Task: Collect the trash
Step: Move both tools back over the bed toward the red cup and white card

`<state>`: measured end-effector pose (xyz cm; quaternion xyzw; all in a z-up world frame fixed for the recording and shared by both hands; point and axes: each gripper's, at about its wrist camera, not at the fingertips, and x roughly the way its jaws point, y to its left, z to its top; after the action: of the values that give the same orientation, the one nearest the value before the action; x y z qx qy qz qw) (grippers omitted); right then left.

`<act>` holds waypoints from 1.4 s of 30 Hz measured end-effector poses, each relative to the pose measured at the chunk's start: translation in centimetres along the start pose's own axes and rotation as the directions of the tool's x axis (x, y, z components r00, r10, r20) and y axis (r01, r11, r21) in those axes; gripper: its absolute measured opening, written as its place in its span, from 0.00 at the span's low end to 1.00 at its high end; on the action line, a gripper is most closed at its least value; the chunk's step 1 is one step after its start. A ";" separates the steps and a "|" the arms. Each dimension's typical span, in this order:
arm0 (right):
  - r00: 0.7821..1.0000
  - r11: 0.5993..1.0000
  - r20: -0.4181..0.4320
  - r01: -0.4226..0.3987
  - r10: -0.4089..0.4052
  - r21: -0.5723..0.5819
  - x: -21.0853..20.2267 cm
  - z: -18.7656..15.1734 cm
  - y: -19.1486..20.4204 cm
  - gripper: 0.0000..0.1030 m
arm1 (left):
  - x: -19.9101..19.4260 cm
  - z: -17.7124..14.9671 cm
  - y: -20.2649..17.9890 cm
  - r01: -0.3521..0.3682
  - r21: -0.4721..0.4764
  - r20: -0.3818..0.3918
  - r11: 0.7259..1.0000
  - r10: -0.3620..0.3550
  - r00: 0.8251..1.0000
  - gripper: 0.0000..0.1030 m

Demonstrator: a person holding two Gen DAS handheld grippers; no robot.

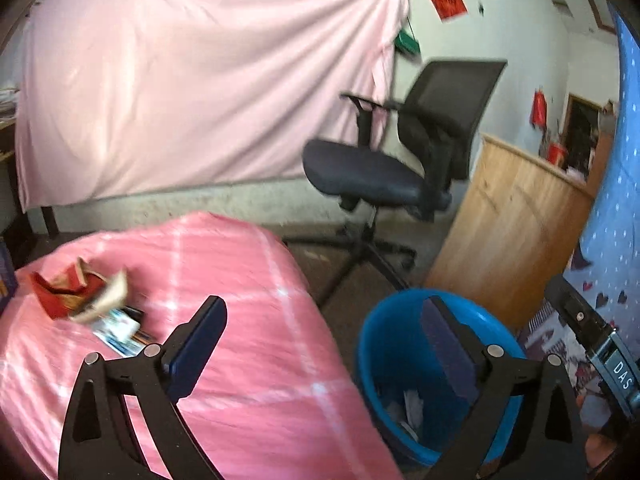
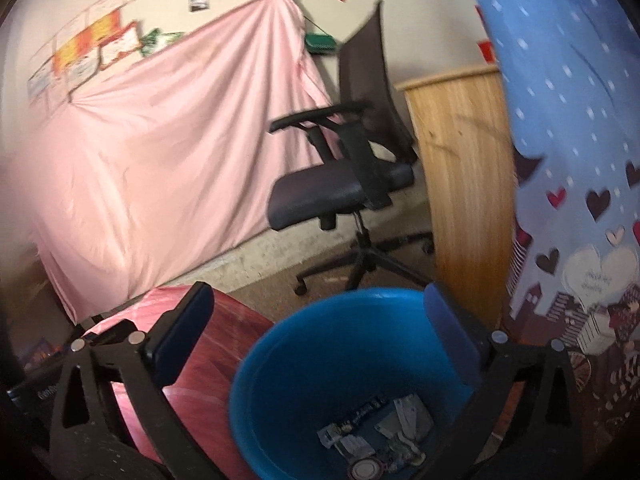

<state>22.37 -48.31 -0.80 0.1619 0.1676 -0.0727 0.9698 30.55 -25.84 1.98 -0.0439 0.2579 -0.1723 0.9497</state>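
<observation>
Pink cloth (image 1: pixel 248 360) covers the counter, where crumpled wrappers (image 1: pixel 86 300) lie blurred, their print unreadable. Beside it the blue bin (image 2: pixel 280 360) holds wrappers (image 2: pixel 376 436), lettering too smeared to read. Left gripper (image 1: pixel 324 340) and right gripper (image 2: pixel 320 320) both gape apart, empty. "DAS" shows on the tool (image 1: pixel 622 374) cut off at the left view's edge.

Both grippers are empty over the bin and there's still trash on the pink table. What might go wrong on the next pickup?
1. The remaining trash is a loose heap of crumpled wrappers and cards; one pinch by the left gripper may catch only part and scatter the rest.
2. It lies on a pink cloth; closing low could snag the fabric and drag it.
3. The blue bin sits below the table edge beside the right gripper; a hasty release could miss it.
</observation>
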 end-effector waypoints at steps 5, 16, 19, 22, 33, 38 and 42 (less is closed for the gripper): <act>0.996 0.997 0.048 -0.066 0.068 -0.047 -0.6 0.5 2.8 1.00 | -2.6 0.5 2.2 -0.033 -0.002 0.082 0.999 0.033 0.996 0.98; 0.967 0.976 0.164 -0.176 0.196 -0.130 -2.1 0.8 8.0 1.00 | -8.3 1.0 6.9 -0.146 -0.037 0.245 0.989 0.151 0.958 0.98; 0.958 0.967 0.177 -0.196 0.224 -0.165 -2.3 0.6 9.6 1.00 | -9.6 0.8 8.4 -0.177 -0.052 0.277 0.983 0.184 0.943 0.98; 0.946 0.957 0.200 -0.220 0.257 -0.191 -2.7 0.4 11.1 1.00 | -10.7 0.6 9.8 -0.205 -0.066 0.299 0.977 0.215 0.930 0.98; 0.920 0.905 0.154 -0.304 0.360 -0.298 -2.9 -2.1 16.8 1.00 | -13.3 -2.0 16.1 -0.325 -0.110 0.282 0.939 0.343 0.896 0.98; 0.909 0.868 0.080 -0.362 0.410 -0.340 -1.7 -3.7 19.4 1.00 | -12.6 -3.4 18.3 -0.365 -0.110 0.248 0.925 0.381 0.891 0.98; 0.909 0.837 0.027 -0.372 0.416 -0.401 -0.7 -5.1 21.3 1.00 | -11.7 -4.2 19.6 -0.378 -0.097 0.219 0.921 0.390 0.894 0.98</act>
<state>24.33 -26.59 1.07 -0.0061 0.0867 0.1541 0.9842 24.99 -3.34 0.50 -0.0367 0.1523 0.0316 0.9871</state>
